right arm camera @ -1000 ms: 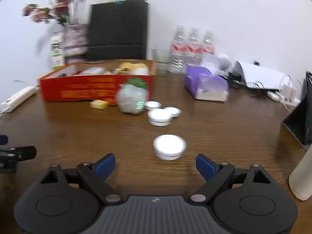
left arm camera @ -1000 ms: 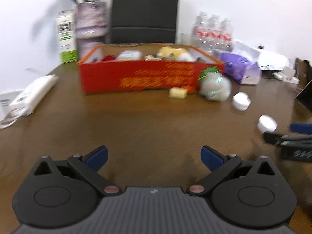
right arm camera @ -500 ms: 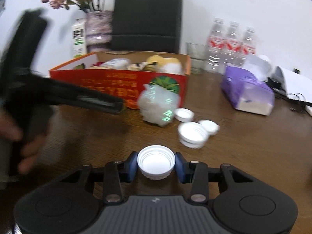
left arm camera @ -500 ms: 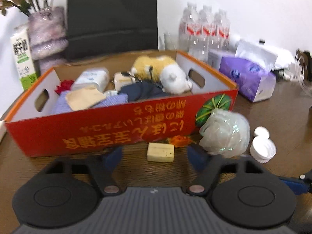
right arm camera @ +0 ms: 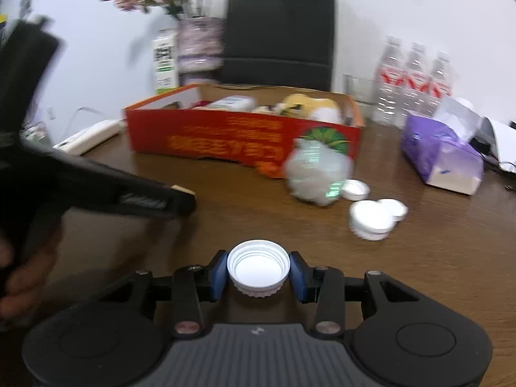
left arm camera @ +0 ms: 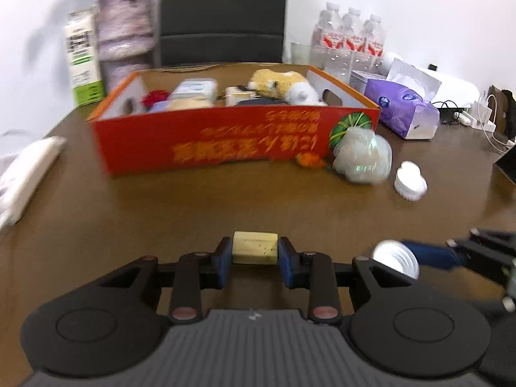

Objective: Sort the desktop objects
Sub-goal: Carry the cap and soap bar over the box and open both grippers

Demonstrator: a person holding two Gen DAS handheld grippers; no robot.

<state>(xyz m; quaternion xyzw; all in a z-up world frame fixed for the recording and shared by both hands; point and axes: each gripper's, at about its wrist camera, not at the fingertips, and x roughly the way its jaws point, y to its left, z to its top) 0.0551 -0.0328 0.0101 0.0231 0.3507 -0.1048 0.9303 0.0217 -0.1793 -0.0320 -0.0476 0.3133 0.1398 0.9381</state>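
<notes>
Desktop things are being picked up from the brown desk (left arm camera: 161, 225). Nearest, the left gripper (left arm camera: 254, 259) has just been squeezing in, and its blue pads now pinch a small yellow block (left arm camera: 255, 247). The right gripper (right arm camera: 258, 272) grips a white cap (right arm camera: 258, 266) (its open side faces up). Farther out lie more white caps (right arm camera: 371, 216) just beside a fluffy white bath ball (right arm camera: 317, 172). The ball touches the red box (left arm camera: 225, 142), which is full of things, a soft yellow toy (left arm camera: 277, 80) among them. Far back stand water bottles (left arm camera: 351, 42) near a purple tissue pack (left arm camera: 403, 109).
</notes>
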